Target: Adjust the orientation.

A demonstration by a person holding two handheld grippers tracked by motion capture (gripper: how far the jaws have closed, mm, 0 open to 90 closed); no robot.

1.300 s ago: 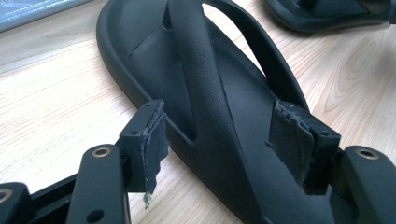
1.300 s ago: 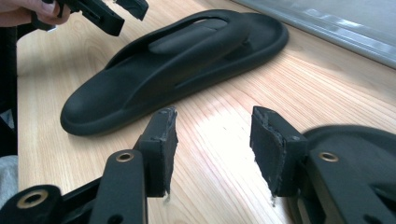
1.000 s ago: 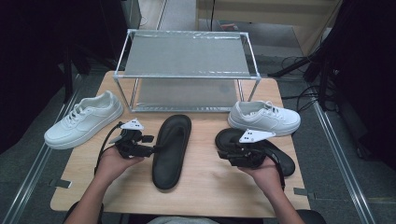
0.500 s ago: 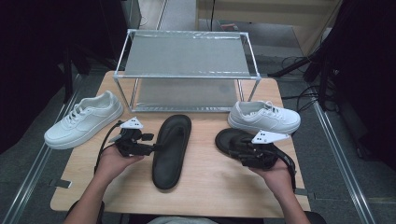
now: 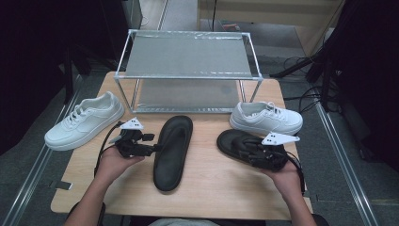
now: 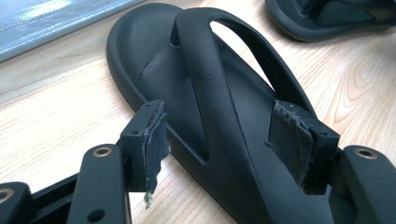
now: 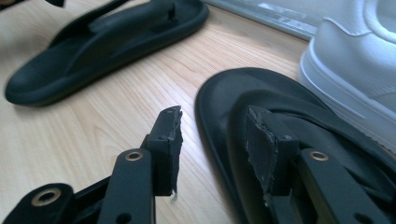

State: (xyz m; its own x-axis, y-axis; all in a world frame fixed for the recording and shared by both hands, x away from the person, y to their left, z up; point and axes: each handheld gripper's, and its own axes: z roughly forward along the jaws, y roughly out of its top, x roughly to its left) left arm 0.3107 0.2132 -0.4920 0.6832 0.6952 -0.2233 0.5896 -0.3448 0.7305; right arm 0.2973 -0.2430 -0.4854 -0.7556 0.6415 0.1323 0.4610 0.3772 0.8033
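Desk (image 5: 211,188): light wood, carrying all items.

Shoe rack (image 5: 188,70): metal frame with two mesh shelves, at the far middle of the desk, both shelves bare. Judged to be where the footwear is meant to go, which would explain why all four pieces lie in a row just in front of it.

White sneakers: the left sneaker (image 5: 84,120) sits at the left edge of the desk, partly overhanging it; the right sneaker (image 5: 266,117) sits near the rack's right leg, just beside the right sandal.

Black sandals: the left sandal (image 5: 174,150) lies in the middle, toe toward the rack. The right sandal (image 5: 244,146) lies angled at the near right.

Left gripper (image 5: 151,148): held at the left sandal's left edge. In the left gripper view its fingers (image 6: 149,140) stand apart, straddling the sandal's strap and side wall without clamping. The position suits a grip on the strap, judged to be the next move.

Right gripper (image 5: 251,153): held over the right sandal's near end. In the right gripper view its fingers (image 7: 170,135) are apart, one outside the sole's rim and one over the footbed, not yet closed. It is placed to pinch the rim.

Markings: no brand, label or writing is legible on any item.
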